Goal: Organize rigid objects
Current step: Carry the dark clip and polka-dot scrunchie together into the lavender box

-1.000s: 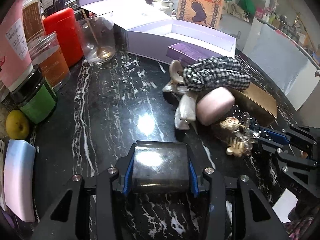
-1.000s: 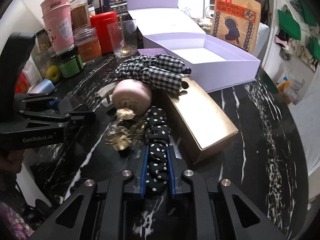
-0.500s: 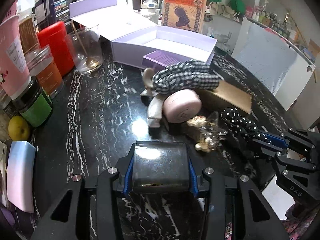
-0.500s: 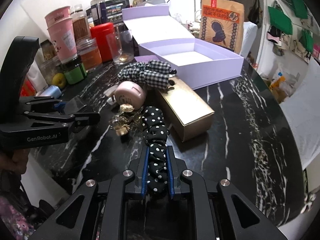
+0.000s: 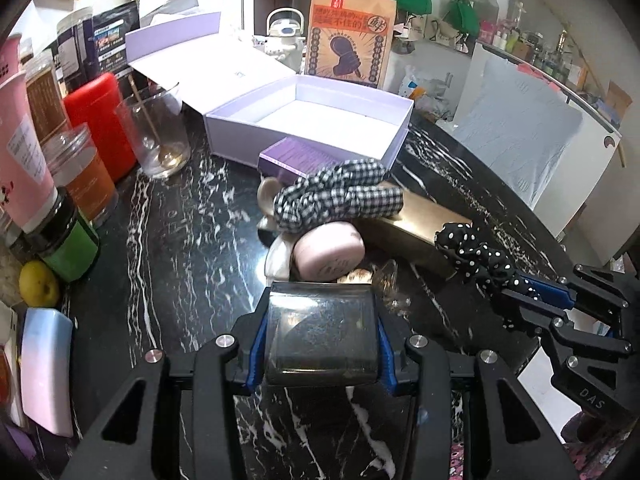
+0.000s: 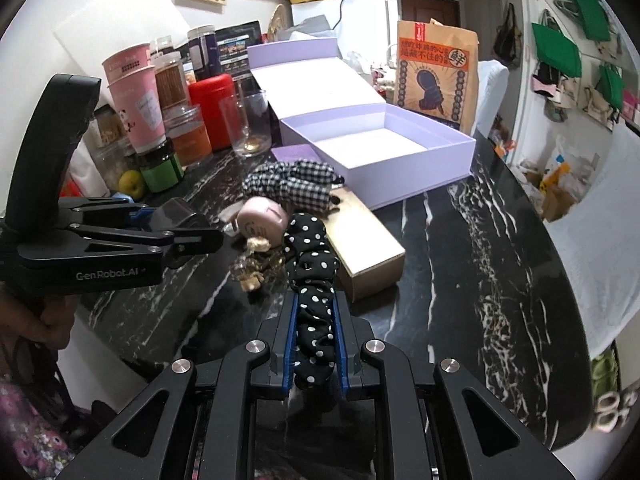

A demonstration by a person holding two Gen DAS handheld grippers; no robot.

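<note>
- Left gripper [image 5: 322,334]: we hold it clamped on a dark smoky block [image 5: 322,336], lifted clear of the black marble table [image 5: 180,240], over the table's near edge.
- Right gripper [image 6: 316,344]: clamped on a black polka-dot scrunchie [image 6: 312,276]; its free loop droops forward over the near end of the gold box [image 6: 362,240].
- Lilac box [image 6: 400,160]: open and empty, lid folded back, at the table's far edge. We judge it the place for both loads.
- Clutter between us and the lilac box: checked scrunchie [image 5: 336,196], pink round case [image 5: 328,254], gold trinket [image 6: 250,268], all near the table's middle.
- Step in hand, as we judge it: carrying both items toward the lilac box.
- To do it well: we keep both grips firm, pass above the clutter so the drooping loop snags nothing, clear the lilac box's front wall, and release low, one item at a time.
- Risk: the grippers travel close together; we keep them apart.
</note>
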